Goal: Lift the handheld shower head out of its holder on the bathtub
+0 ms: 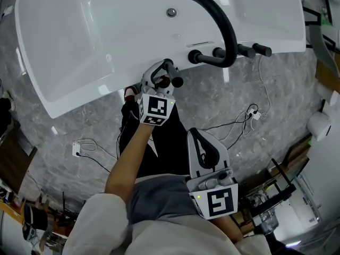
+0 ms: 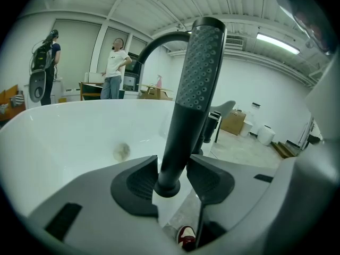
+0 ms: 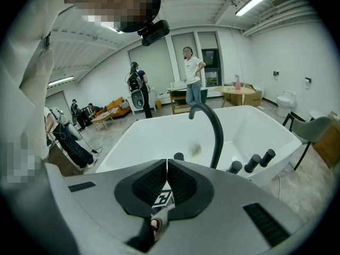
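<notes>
Left gripper [image 2: 171,170] pinching the black handheld shower head [image 2: 197,73] at the bathtub's [image 1: 79,47] near rim.
Jaws clamp just above its lower end. The right gripper [image 3: 166,182] is pressed together and empty, nearer the person.

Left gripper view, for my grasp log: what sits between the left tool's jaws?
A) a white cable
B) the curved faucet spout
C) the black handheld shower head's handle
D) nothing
C: the left tool has its jaws closed against the lower handle of the handheld shower head, whose nozzle face rises above them.
</notes>
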{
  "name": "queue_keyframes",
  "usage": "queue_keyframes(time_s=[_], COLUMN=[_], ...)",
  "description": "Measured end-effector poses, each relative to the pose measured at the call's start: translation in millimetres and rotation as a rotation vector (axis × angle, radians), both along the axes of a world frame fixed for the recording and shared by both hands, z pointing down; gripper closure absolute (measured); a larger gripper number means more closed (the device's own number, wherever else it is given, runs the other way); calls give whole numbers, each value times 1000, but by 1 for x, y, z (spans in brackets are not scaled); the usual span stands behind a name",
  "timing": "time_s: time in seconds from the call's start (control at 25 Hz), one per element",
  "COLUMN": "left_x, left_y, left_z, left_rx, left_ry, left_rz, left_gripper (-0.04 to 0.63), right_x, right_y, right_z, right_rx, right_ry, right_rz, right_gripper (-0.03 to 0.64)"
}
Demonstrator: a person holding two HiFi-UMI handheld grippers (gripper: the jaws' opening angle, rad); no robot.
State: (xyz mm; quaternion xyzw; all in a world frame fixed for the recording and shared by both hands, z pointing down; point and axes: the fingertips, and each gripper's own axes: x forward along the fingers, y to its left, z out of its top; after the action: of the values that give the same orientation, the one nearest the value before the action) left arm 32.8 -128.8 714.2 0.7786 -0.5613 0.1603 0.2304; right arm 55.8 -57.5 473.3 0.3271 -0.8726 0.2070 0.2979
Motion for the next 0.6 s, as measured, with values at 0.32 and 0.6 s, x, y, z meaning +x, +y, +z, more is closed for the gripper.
queue_keyframes(time_s=[0.32,0.6], left_x=[-1,-4], left_y=[-7,-5], left_z=[2,-1], left_rx=[-2,-22], left_ry=[8,11], left_rz=[-1,-12], left_gripper=[436,445], right_x=[2,1], right_y=[-6,-2], right_z=[3,-1], right_rx=[10,10], right_ry=[-3,-11], right_rz=[19,23], right_gripper=[597,597])
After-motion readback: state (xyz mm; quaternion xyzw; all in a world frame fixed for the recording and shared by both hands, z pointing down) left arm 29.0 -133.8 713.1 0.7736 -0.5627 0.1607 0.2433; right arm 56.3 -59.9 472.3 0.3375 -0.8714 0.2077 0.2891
